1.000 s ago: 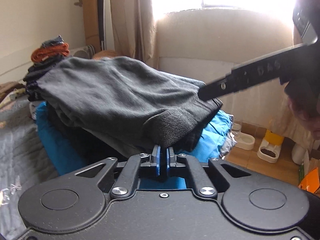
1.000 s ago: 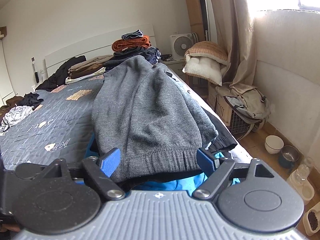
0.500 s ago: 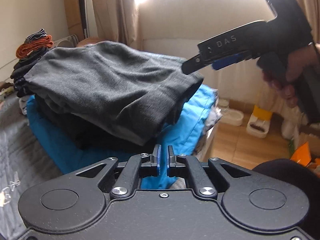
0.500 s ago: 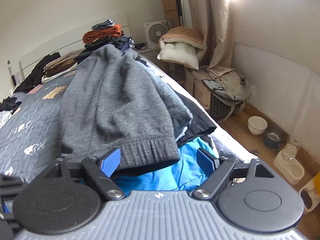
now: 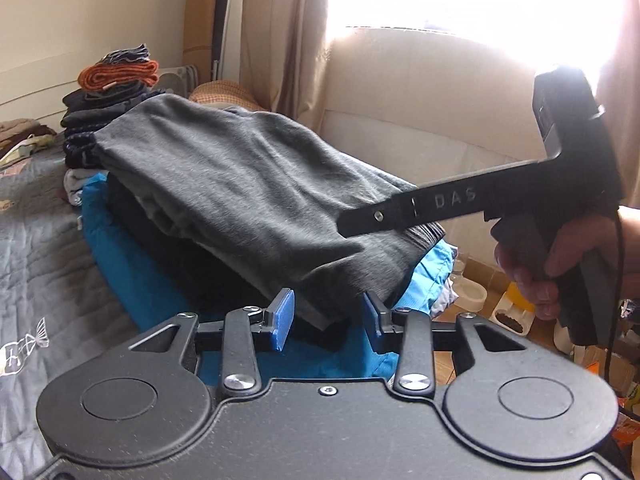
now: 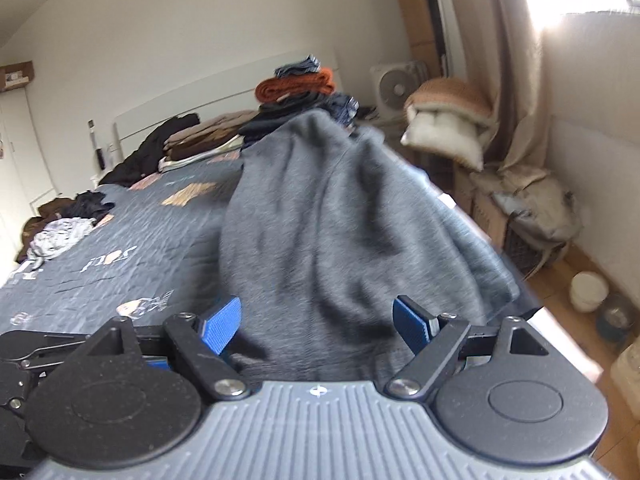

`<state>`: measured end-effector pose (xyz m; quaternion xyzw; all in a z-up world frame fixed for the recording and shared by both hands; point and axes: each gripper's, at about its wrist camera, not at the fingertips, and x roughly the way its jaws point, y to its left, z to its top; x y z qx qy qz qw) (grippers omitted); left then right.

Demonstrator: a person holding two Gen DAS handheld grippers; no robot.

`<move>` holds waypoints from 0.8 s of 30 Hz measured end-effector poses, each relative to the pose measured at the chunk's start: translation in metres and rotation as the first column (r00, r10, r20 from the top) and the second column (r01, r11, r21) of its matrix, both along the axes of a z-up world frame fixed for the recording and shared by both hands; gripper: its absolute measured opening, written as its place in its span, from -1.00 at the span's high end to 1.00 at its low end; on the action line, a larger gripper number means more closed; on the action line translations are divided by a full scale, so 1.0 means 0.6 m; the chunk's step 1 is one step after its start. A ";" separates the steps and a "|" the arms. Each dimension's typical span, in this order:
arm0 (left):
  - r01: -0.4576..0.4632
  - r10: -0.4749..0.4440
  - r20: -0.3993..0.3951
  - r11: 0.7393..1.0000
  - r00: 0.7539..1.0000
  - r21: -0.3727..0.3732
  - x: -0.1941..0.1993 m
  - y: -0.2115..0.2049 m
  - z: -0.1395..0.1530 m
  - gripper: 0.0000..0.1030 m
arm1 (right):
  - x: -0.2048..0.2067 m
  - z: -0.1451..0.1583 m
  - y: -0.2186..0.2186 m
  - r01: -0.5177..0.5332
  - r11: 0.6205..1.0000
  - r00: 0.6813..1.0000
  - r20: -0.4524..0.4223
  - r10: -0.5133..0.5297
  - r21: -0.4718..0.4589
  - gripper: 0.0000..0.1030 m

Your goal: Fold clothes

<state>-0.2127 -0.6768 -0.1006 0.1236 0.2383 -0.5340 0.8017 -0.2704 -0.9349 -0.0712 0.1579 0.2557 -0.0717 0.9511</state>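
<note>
A grey sweater [image 5: 240, 184] lies folded on top of a pile, over a dark garment and a blue garment [image 5: 132, 280] at the bed's edge. My left gripper [image 5: 326, 316] is open, its blue pads on either side of the sweater's near lower corner. In the right wrist view the same grey sweater [image 6: 340, 232] looks blurred; my right gripper [image 6: 318, 324] is open, with the sweater's near end between its pads. From the left wrist view, a hand [image 5: 560, 256] holds the right tool, and its fingers [image 5: 400, 212] reach across the sweater's right edge.
The pile sits on a bed with a grey printed quilt [image 6: 132, 236]. Behind it stands a stack of folded clothes topped by an orange knit [image 5: 118, 76]. Loose clothes [image 6: 60, 236] lie at the far left. Pet bowls [image 6: 588, 292], a fan and a bag are on the floor at right.
My left gripper, shut half a second ago, now stands open at the sweater's corner. The right gripper has moved in over the sweater, and its view has blurred.
</note>
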 end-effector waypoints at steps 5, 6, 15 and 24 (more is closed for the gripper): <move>-0.029 0.029 -0.007 1.000 1.000 0.000 0.013 0.020 0.002 0.15 | -0.012 -0.037 -0.037 0.068 0.998 0.996 -0.060 -0.067 0.019 -0.60; -0.034 0.034 -0.011 0.999 0.999 -0.002 0.017 0.023 0.003 0.15 | -0.017 -0.043 -0.048 0.078 0.996 0.995 -0.058 -0.076 0.048 -0.60; -0.077 0.075 -0.052 0.997 0.996 -0.028 0.032 0.047 0.020 -0.05 | -0.054 0.007 -0.060 0.111 0.986 0.989 0.085 -0.123 0.125 -0.61; -0.109 0.108 -0.066 0.994 0.992 -0.016 0.040 0.073 0.019 -0.12 | 0.020 -0.032 -0.054 0.041 0.999 0.997 -0.060 -0.040 0.006 -0.60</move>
